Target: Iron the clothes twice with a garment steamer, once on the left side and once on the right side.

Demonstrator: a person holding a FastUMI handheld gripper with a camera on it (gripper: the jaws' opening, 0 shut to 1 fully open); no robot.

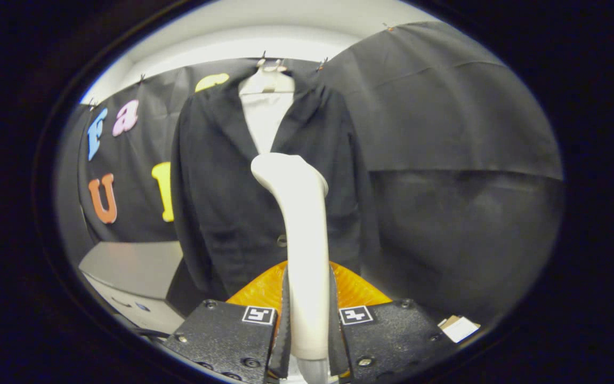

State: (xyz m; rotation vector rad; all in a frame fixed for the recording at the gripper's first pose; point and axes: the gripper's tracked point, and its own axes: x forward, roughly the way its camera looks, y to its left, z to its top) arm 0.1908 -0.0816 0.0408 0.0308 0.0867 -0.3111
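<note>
The hand-held gripper (307, 320) is clamping both fingers on the handle of a white steamer (299, 229), holding it upright with its head pointing toward a dark jacket (221, 186). The jacket is hanging on a hanger (267, 80) against the booth wall, just beyond the steamer head, over a white shirt (264, 120). The steamer's smooth, rigid plastic is looking slippery and top-heavy, so a firm hold low on the handle is probably suiting it; the soft cloth will likely be giving under pressure. A grey bench (131, 266) is standing nearby.
</note>
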